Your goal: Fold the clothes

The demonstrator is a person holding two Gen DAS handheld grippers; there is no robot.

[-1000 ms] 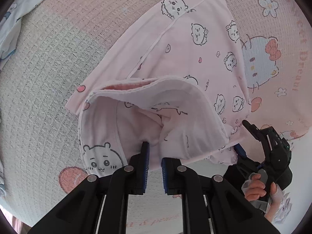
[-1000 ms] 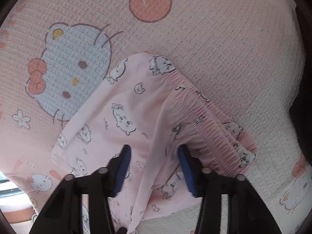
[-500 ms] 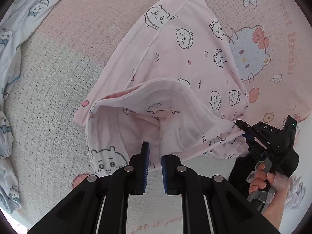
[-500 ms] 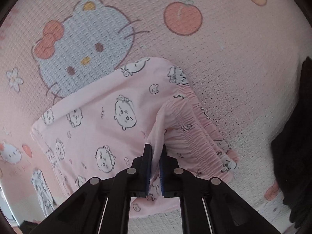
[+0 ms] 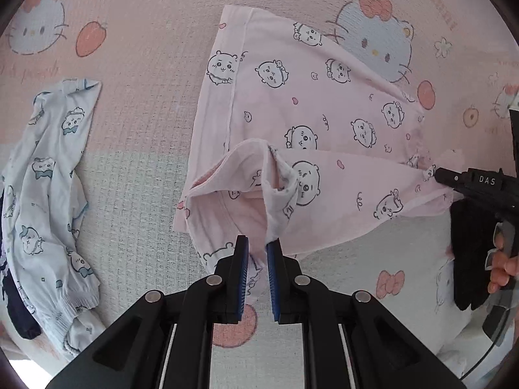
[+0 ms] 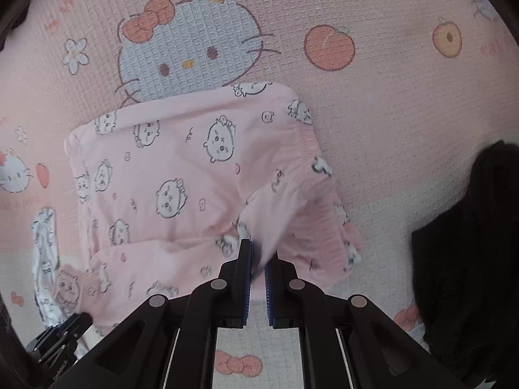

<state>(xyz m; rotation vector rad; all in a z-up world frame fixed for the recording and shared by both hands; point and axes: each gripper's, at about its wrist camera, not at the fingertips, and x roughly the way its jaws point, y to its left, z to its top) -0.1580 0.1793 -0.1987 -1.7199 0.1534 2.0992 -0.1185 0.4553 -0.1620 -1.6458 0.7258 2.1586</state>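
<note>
Left tongs (image 5: 258, 246) clenched on a bunched fold of the pink shorts (image 5: 301, 123), blue pads pinching thin cloth right at the tips; right tongs (image 6: 258, 254) likewise clenched on a gathered edge beside the ruched elastic waistband (image 6: 319, 227), cloth blurred just at the pads.

Around the tongs: off to the left of the left tongs, well apart from the pink cloth, a crumpled white garment (image 5: 48, 194) printed with blue-trimmed cartoon faces, cuffed at its near end; beyond and beneath everything, a waffle-textured bedspread (image 5: 142, 64) in pink and pale blocks with cat faces, bows and apples; to the right of the right tongs, a dark black heap (image 6: 470, 243), lying apart from the waistband; nothing between either pair of tongs and the cloth held.

Soft, thin pink cotton with outlined round animal faces; paler inside showing where the hem (image 5: 227, 175) gapes open just ahead of the left tongs; a stitched seam running away from the left tongs up the near-left side.

Far part of the shorts lying flat on the bedspread ahead of both tongs, near edge lifted and stretched taut between them; long axis running across from the left tongs toward the right tongs, waistband at the right-tongs end, leg opening at the left-tongs end.
</note>
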